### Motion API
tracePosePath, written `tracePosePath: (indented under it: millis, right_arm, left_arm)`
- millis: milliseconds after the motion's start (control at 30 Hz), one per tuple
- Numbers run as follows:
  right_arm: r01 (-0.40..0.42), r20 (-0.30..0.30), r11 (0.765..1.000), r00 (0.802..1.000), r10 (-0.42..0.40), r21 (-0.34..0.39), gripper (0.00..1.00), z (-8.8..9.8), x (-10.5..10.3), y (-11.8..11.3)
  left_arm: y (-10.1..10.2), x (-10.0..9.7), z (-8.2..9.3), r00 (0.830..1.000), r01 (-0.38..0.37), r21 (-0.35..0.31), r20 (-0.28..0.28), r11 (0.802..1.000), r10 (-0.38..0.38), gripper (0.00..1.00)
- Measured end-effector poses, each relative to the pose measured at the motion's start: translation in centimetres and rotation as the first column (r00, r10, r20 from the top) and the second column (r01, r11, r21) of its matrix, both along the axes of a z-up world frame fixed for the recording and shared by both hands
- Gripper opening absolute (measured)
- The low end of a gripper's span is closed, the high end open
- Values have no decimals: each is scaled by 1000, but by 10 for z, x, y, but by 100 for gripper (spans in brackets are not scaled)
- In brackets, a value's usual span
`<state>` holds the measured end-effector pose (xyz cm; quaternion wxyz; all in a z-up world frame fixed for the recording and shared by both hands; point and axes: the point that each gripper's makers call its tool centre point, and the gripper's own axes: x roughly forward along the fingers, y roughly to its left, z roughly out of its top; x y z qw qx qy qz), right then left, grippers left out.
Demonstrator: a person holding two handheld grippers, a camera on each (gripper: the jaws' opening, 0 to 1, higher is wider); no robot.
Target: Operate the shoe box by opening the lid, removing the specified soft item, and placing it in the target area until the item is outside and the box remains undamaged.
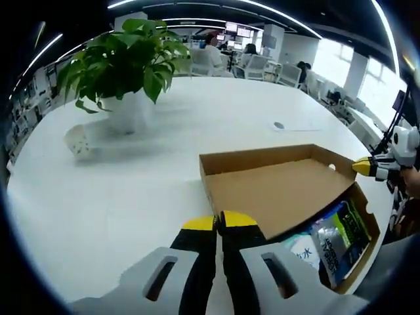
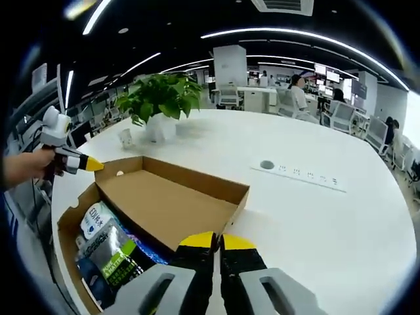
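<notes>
Right now the brown cardboard shoe box (image 2: 98, 216) has its lid (image 2: 164, 203) hinged back; soft printed packets (image 2: 108, 252) lie inside. Left gripper (image 1: 220, 223) and right gripper (image 2: 216, 241) are both pressed together, empty. Packets sit down-left of the right gripper, probably nearer it.

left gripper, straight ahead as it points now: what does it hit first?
Most likely the open lid of the box. In the left gripper view the shut left gripper points at the lid's near edge, just ahead of its tips. How high the tips sit above the table is unclear, so it might skim over the cardboard.
</notes>
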<state>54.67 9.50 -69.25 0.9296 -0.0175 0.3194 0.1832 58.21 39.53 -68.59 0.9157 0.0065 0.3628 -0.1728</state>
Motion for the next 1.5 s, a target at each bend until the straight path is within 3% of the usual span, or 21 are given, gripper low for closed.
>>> tracePosePath:
  millis: [333,467,700,767,1033,1500]
  right_arm:
    - [-30,9,999,1000,30,-17,0,3,-2,0]
    - [-48,19,998,999,49,-33,0,5,-5,0]
    - [-72,45,997,996,73,-29,7,13,-11,2]
    - [-80,44,996,996,81,-26,9,15,-14,2]
    - [-112,40,993,993,113,-22,16,19,-28,5]
    - [-158,26,987,987,158,-3,29,20,-58,10]
  left_arm:
    - [-2,-2,3,999,34,32,22,999,-34,3]
    - [-7,-9,9,998,45,24,34,999,-46,9]
    - [-6,-15,20,995,66,55,69,996,-70,14]
    - [-7,-18,28,992,66,62,105,996,-73,14]
    - [-18,-36,41,986,97,68,126,993,-106,15]
    - [-45,-80,31,978,195,79,66,978,-200,17]
